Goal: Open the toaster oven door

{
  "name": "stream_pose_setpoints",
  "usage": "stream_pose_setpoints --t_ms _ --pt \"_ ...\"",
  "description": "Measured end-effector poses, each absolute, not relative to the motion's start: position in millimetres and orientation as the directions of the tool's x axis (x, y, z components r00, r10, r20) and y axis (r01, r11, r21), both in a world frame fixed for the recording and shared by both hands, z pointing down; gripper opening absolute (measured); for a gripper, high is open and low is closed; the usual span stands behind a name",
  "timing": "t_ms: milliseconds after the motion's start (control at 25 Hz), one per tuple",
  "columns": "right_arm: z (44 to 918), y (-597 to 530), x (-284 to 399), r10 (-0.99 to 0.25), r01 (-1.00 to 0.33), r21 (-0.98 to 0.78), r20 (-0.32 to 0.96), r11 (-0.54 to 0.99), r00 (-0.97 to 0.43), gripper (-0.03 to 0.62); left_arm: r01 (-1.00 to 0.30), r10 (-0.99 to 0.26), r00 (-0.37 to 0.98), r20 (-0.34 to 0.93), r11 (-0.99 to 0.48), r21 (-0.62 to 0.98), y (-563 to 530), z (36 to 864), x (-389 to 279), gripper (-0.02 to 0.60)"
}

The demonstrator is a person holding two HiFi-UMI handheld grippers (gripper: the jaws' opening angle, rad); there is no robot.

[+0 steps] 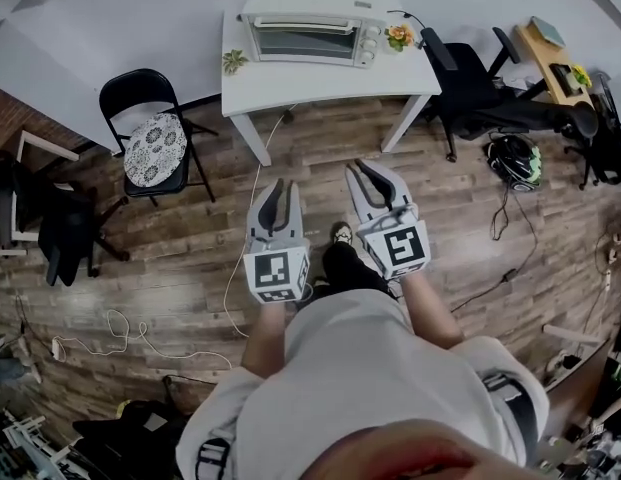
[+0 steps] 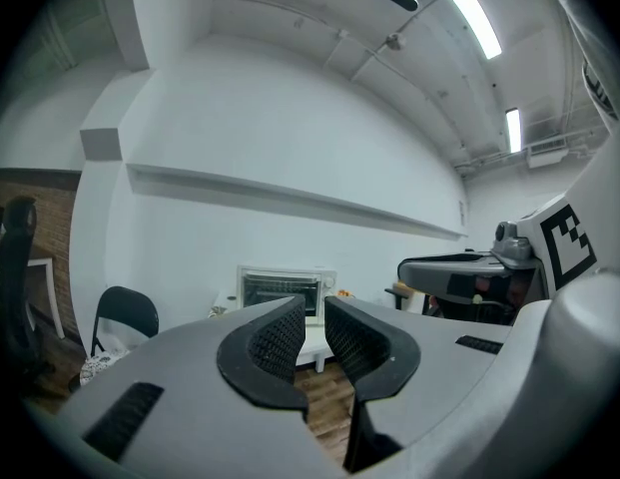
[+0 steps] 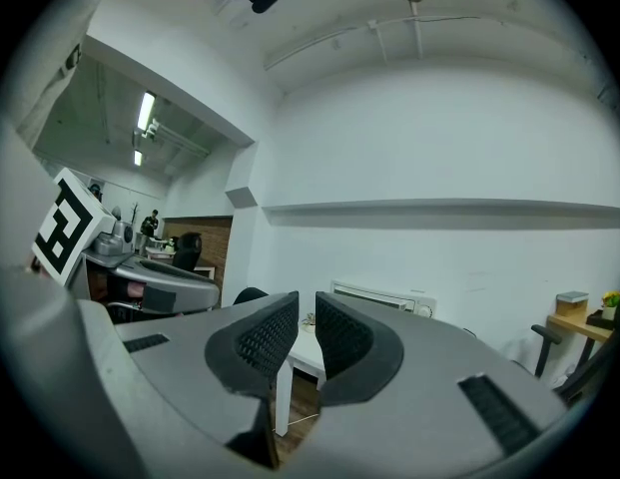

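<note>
Grey left claw [image 1: 277, 188] and right claw [image 1: 365, 171] point level, empty, slightly parted.

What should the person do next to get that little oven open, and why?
Probably step closer to the white table so a gripper can reach the toaster oven. Its door looks shut, and the left gripper and right gripper, both empty with jaws slightly apart, hang over the wood floor, well short of the table.

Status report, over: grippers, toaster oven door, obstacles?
Left gripper, right gripper: empty, jaws slightly apart. Toaster oven door shut, far ahead on table. White cable on floor ahead.
</note>
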State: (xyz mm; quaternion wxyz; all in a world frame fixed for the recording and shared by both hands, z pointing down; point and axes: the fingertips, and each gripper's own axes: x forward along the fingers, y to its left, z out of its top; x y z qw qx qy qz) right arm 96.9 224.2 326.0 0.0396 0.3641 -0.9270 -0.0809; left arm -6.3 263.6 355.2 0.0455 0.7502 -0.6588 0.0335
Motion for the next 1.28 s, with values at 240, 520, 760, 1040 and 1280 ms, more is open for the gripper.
stream_pose_setpoints --t_ms 240,520,760,1040,1280 --pt "328 192 92 -0.679 -0.668 0.163 0.011 0.726 -0.734 0.054 -0.989 -0.982 0.145 0.120 -0.143 0.024 230 355 -7 0.052" --pt "325 143 85 -0.680 -0.671 0.152 0.008 0.726 -0.733 0.054 -0.991 -0.983 0.137 0.121 -0.136 0.019 180 351 -19 0.052" --pt "320 99 85 -0.672 -0.663 0.154 0.008 0.733 -0.741 0.055 -0.992 -0.984 0.125 0.124 -0.124 0.019 138 346 -22 0.052" --pt "320 55 94 -0.657 -0.650 0.135 0.011 0.748 -0.754 0.057 -0.994 -0.984 0.111 0.141 -0.109 0.017 99 347 -15 0.052" --pt "320 26 102 -0.641 -0.635 0.130 0.003 0.761 -0.768 0.058 -0.995 -0.984 0.099 0.150 -0.097 0.020 68 345 -9 0.052"
